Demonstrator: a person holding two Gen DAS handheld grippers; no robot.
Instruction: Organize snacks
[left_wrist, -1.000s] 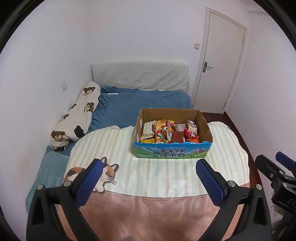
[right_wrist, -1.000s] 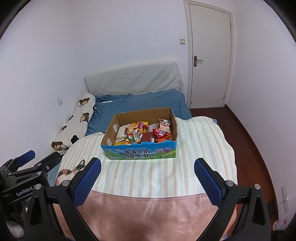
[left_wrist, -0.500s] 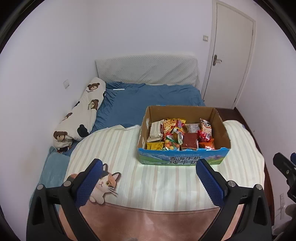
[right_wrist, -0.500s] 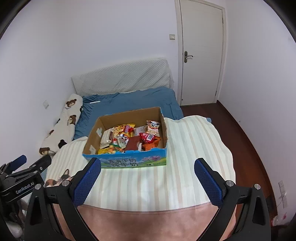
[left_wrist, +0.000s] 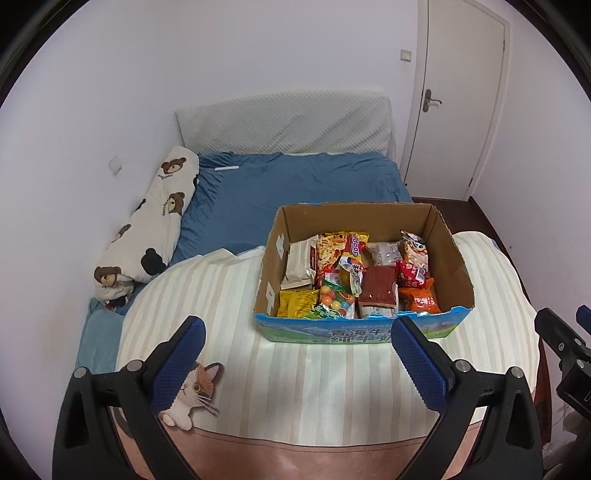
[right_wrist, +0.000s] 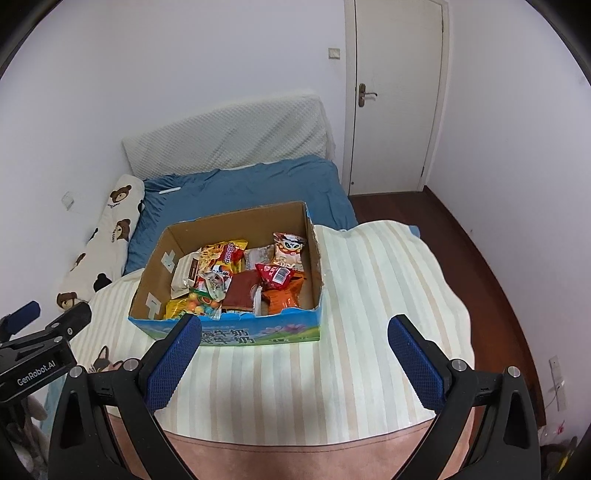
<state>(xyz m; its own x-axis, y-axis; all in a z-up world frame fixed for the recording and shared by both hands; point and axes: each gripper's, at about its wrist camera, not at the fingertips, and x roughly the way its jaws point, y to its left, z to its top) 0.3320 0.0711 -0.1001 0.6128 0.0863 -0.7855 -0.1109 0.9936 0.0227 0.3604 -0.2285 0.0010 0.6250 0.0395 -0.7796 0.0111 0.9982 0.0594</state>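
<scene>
Two grippers, your left (left_wrist: 295, 363) and right (right_wrist: 293, 362), are spread wide and hold nothing above a striped blanket (left_wrist: 332, 387) on a bed (left_wrist: 295, 192). Far behind stand a white wall (left_wrist: 221, 55) and a closed door (right_wrist: 399, 92). The box (left_wrist: 448, 240) of snacks (left_wrist: 354, 273) sits mid-blanket; its printed front is partly hidden by fingertips (left_wrist: 415, 360), and the lower packets are hard to make out.

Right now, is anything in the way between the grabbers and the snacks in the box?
Only the cardboard box's own front wall. The snacks lie behind it, so the open left gripper and right gripper would likely reach in over the top. Only striped blanket lies before it.
</scene>
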